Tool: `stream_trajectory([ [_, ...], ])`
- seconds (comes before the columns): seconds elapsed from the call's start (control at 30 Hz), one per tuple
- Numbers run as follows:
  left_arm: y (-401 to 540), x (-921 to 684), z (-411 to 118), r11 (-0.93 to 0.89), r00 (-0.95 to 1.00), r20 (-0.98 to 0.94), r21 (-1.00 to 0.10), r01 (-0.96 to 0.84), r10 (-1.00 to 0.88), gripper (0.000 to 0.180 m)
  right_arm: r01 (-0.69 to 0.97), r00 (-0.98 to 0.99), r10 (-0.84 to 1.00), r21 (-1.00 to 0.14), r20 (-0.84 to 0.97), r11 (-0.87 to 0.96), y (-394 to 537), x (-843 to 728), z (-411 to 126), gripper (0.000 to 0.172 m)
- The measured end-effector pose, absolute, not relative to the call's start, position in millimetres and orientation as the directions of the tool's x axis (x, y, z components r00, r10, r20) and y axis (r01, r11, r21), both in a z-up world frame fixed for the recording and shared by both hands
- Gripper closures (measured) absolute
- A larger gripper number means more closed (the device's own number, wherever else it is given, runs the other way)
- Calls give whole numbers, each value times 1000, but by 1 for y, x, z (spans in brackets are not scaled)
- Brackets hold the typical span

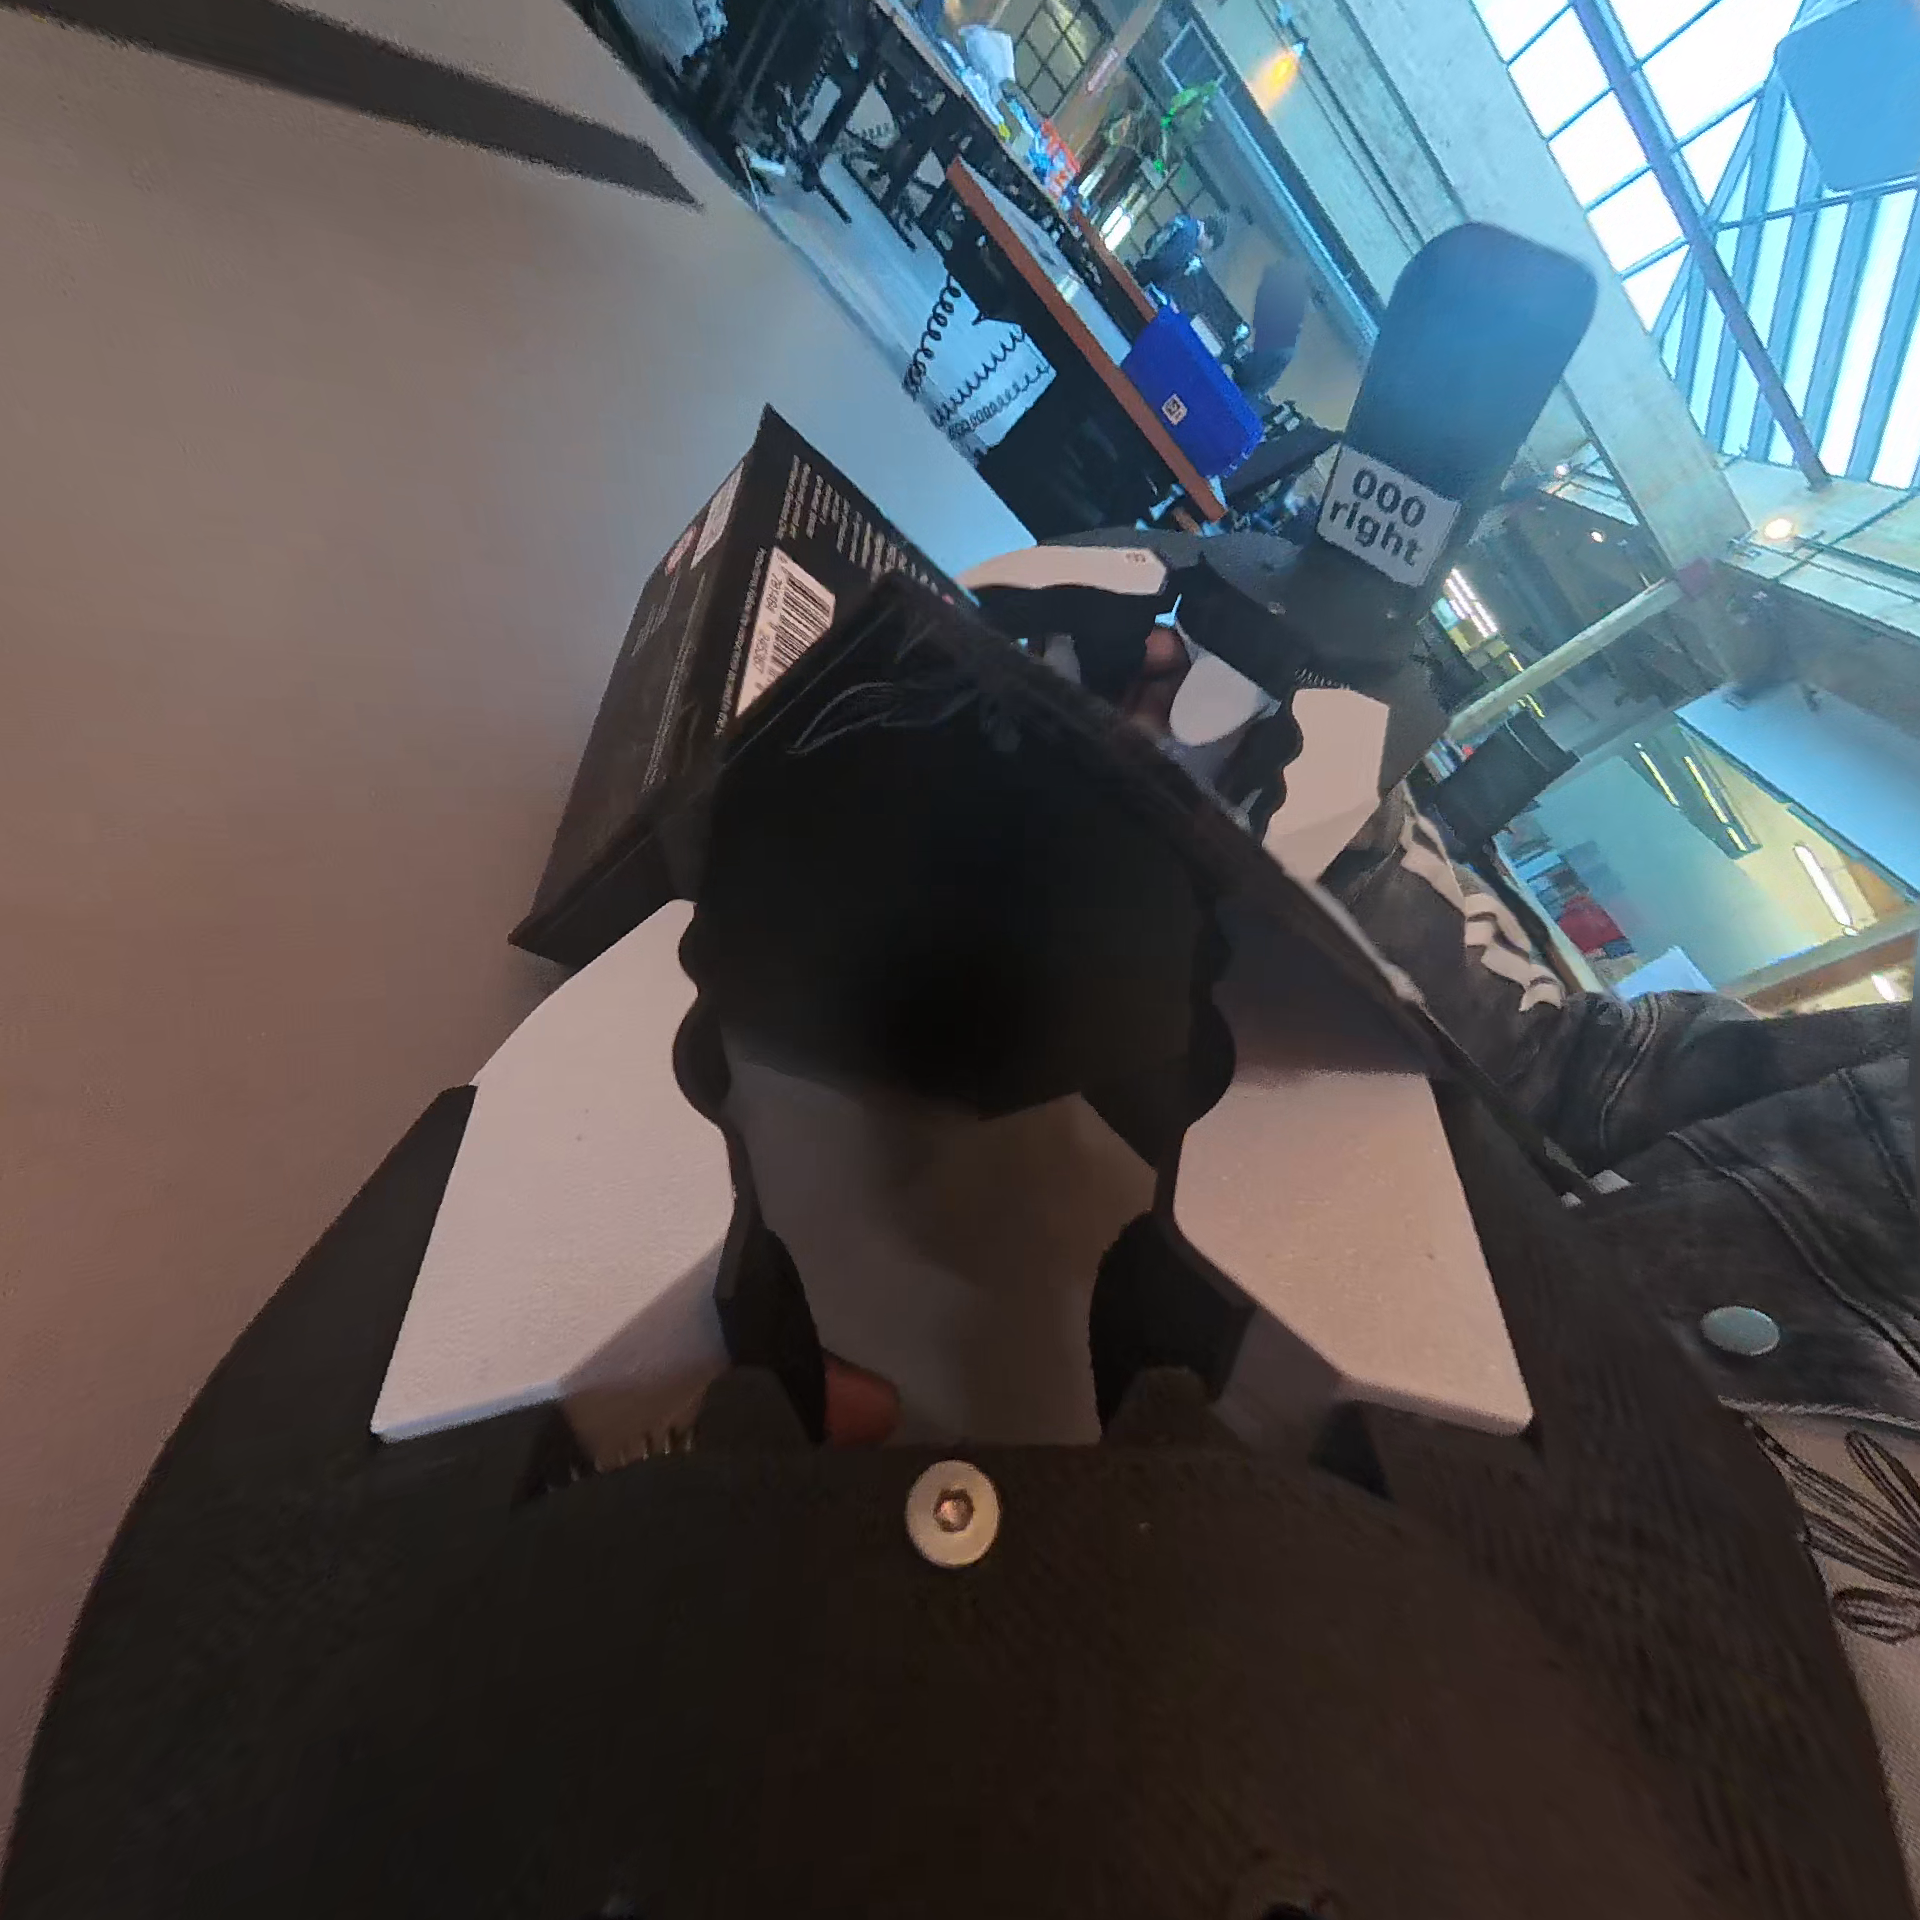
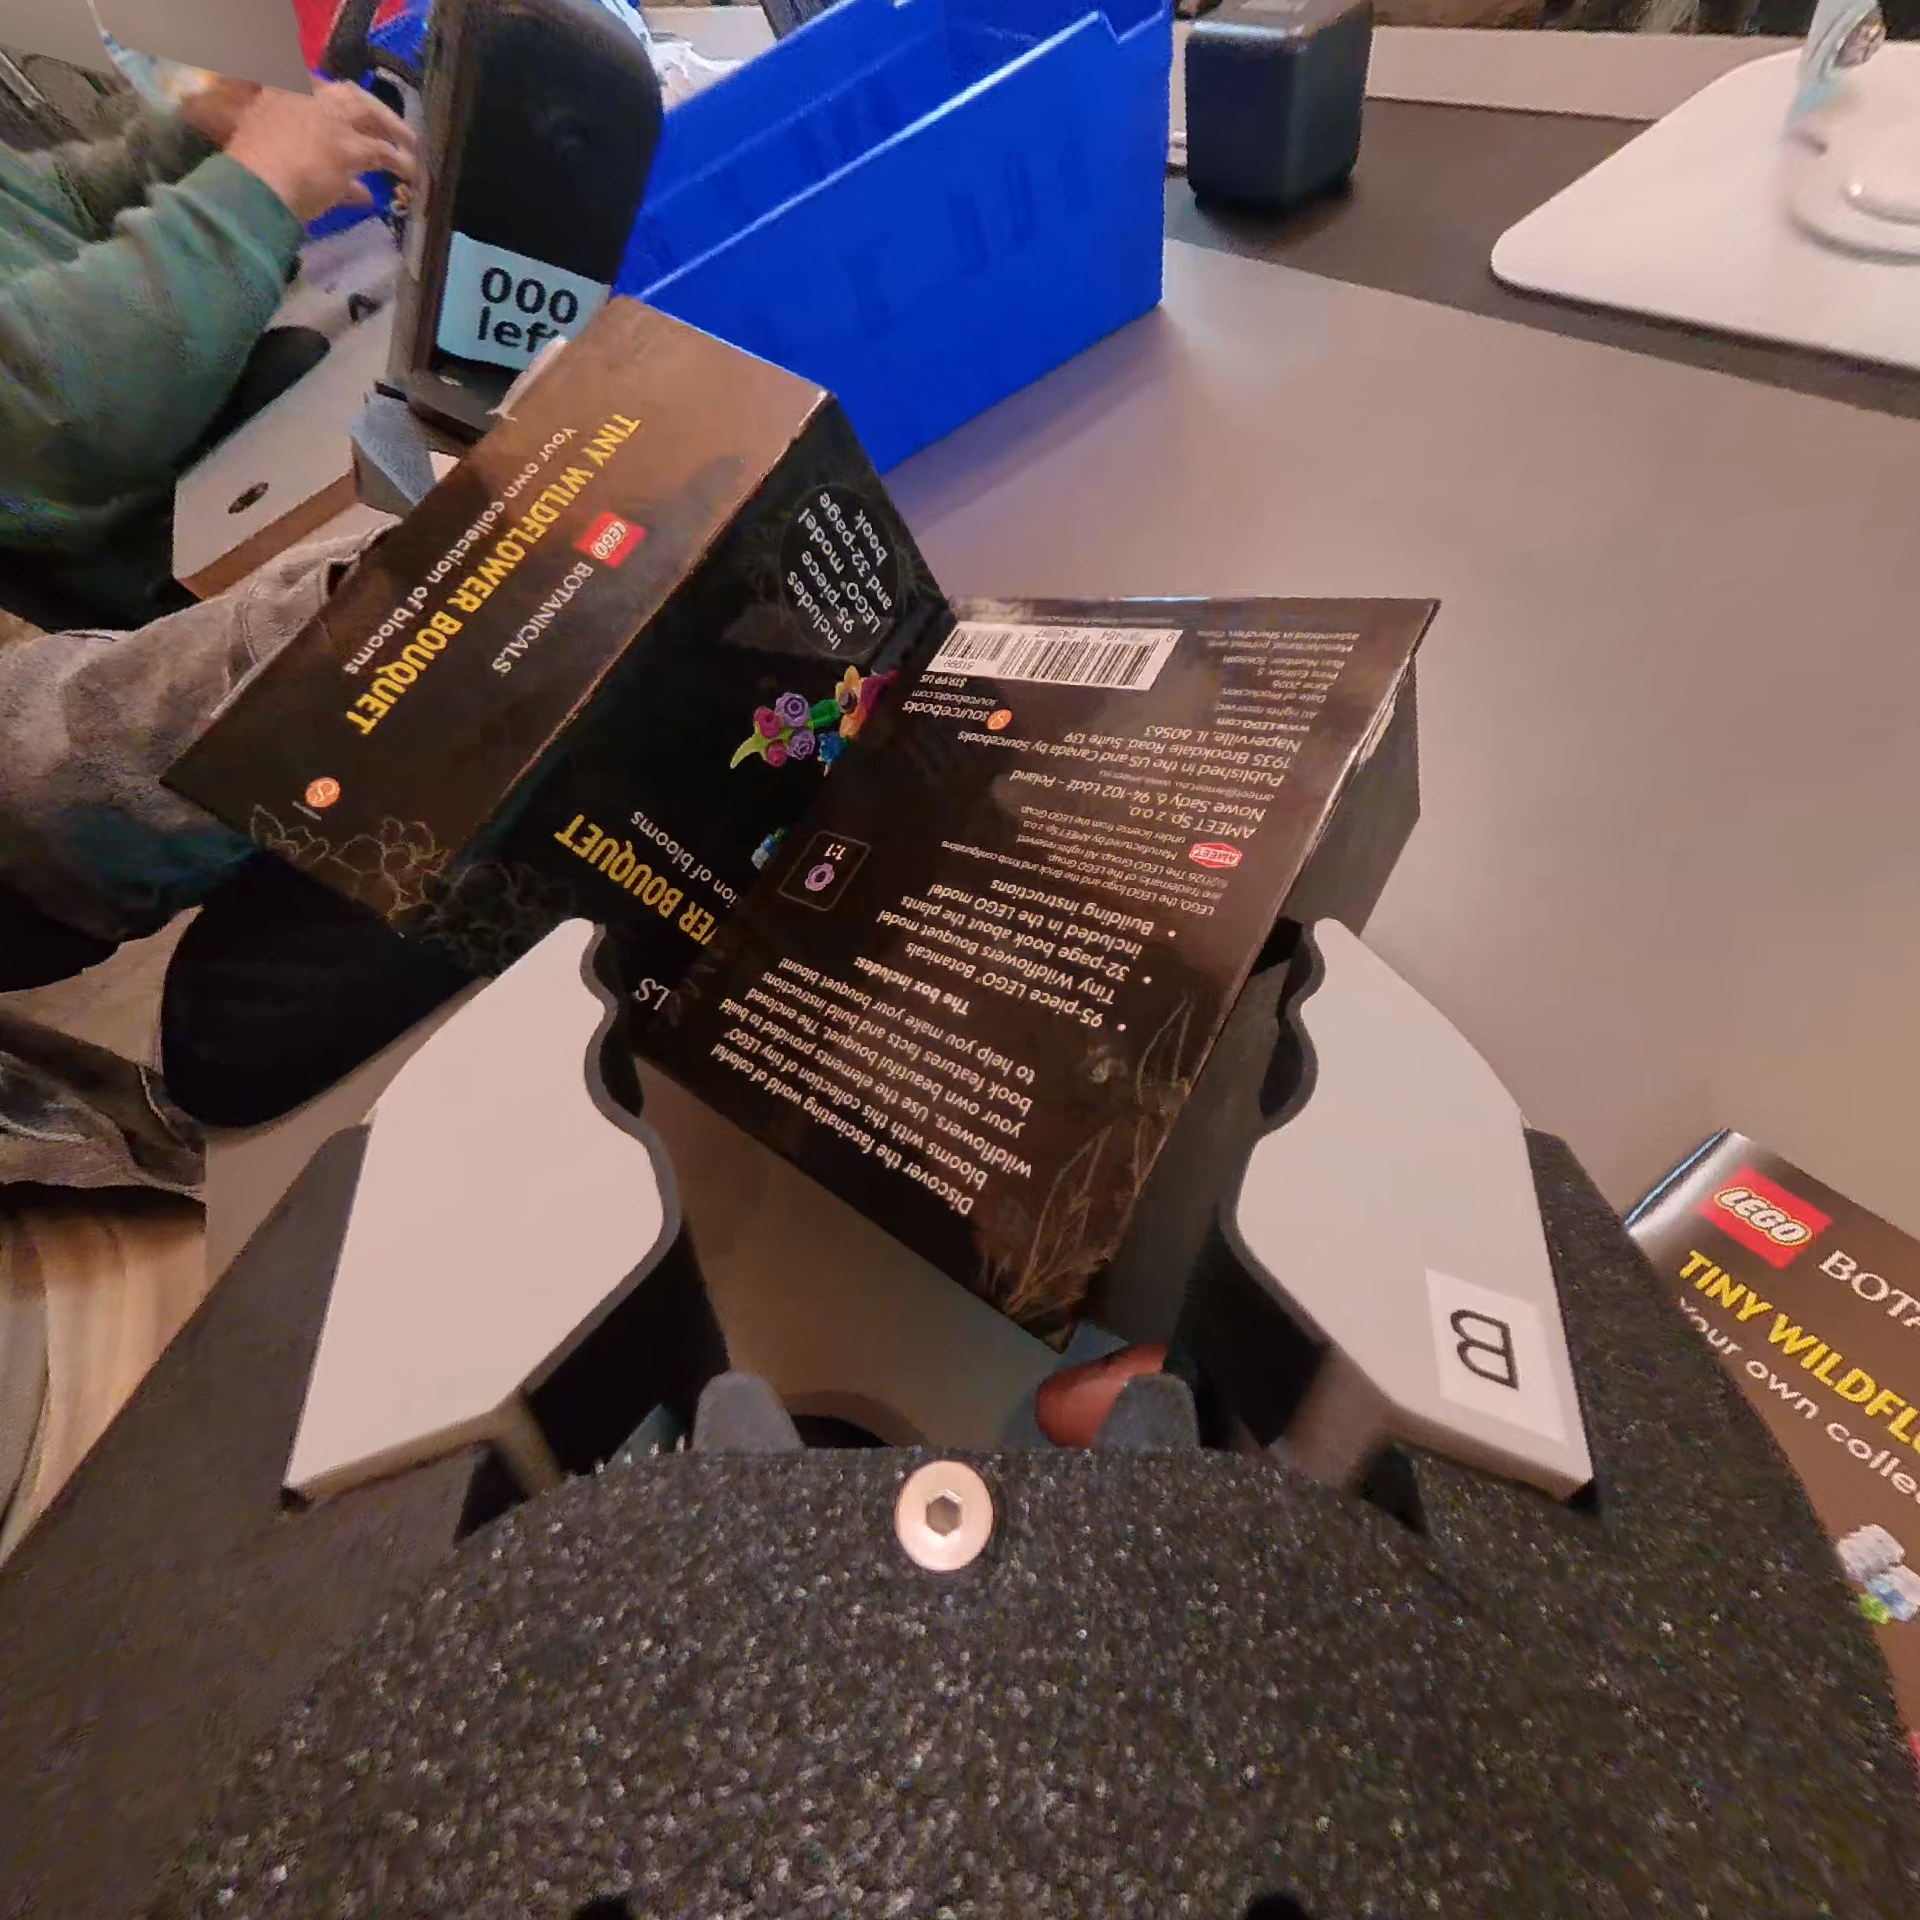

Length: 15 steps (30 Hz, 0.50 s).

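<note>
Right wrist view: at frame centre, right gripper point(image 2: 945, 987) clamped on a dark printed box, the right box point(image 2: 1091, 883). Both pads point(image 2: 1288, 997) pressed to its sides, jaws set wide. Box tilted, barcode end away from the camera, near corner deep between the fingers. Overlapping its left edge, a second dark box, the left box point(image 2: 468, 623), raised off the table point(image 2: 1558, 623) and slanting toward the upper left. Behind that box, at upper left, the black body of the other tool with a pale label. Below it, at left edge, a grey sleeve point(image 2: 104, 727). Farther up the left edge, a green sleeve point(image 2: 125, 291) of another person. Upper centre, a blue bin point(image 2: 935, 260) on the table, just behind the left box. Upper right, a white tray point(image 2: 1662, 239), well apart from both boxes. Lower right, a third box point(image 2: 1787, 1351) lying flat on the table beside the right finger.

Left wrist view: at centre, left gripper point(image 1: 951, 987) closed on the left box point(image 1: 935, 883), seen as a dark blur filling the whole space between the fingers, jaws moderately wide. Above and left of it, the right box point(image 1: 675, 675), barcode showing, standing on edge. Behind, right of centre, the right gripper point(image 1: 1132, 644), its white fingers on either side of that box. At right edge, the grey sleeve point(image 1: 1558, 1039).
</note>
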<state>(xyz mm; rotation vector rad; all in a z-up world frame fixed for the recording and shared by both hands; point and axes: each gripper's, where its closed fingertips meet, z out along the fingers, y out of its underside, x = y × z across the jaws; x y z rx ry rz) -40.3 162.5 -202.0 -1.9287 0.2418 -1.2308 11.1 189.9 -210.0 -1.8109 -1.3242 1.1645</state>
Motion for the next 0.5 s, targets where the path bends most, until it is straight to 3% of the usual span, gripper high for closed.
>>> stream_trajectory([
  [0.23,168,-54,-151,-543,584,566,-805,238,-582,98,402,96,957,-869,-274,-289,179,6,-188,54],
  [0.5,167,-44,-167,-668,587,628,-719,189,-510,98,422,199,903,-798,-382,-431,188,4,-190,48],
])
